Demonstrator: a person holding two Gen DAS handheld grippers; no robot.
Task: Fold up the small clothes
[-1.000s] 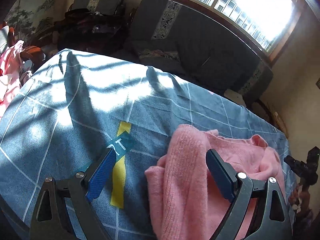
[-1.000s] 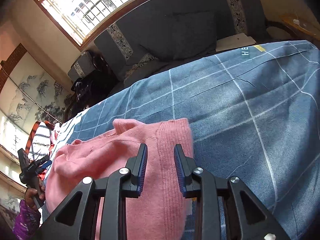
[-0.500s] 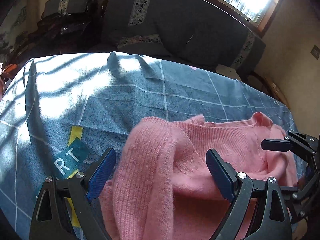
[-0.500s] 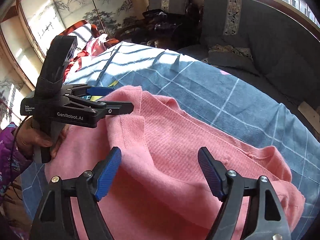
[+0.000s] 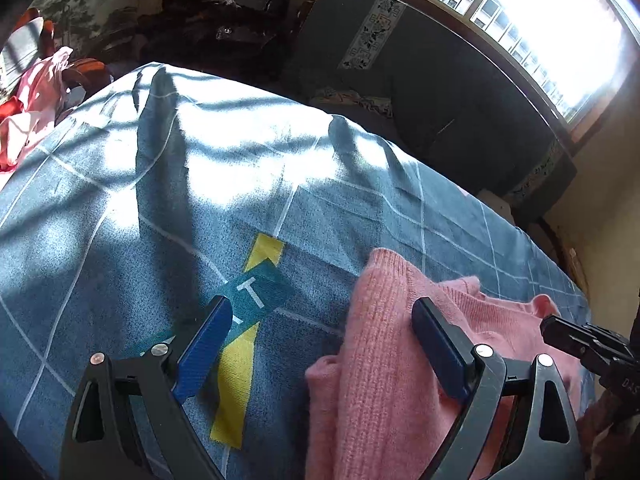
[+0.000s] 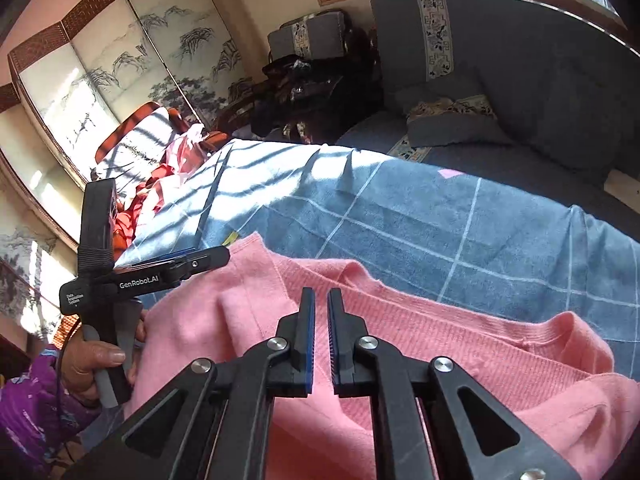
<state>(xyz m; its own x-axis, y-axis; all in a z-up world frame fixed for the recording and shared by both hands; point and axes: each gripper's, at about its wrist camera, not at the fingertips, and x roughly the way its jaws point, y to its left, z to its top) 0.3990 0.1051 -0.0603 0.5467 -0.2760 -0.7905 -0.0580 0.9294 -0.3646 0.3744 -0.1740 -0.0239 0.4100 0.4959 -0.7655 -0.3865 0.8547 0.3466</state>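
Harsh window (image 5: 552, 28) glare, barred shadows across the bedspread (image 5: 224, 148), fisheye-warped edges.

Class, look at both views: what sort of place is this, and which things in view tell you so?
Most likely a living room in a home. A dark grey sofa stands under a sunlit window, a painted folding screen lines the wall, and a pink sweater lies on a blue checked cloth.

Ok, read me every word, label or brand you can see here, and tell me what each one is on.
"GenRobot.AI": white print on the side of the left gripper.
"T": white letter on a teal patch of the blue checked sheet.
"DAS": partial white letters on the right gripper body, cut off by the frame.
Small white label on the left gripper's body, below the brand: too small to read.
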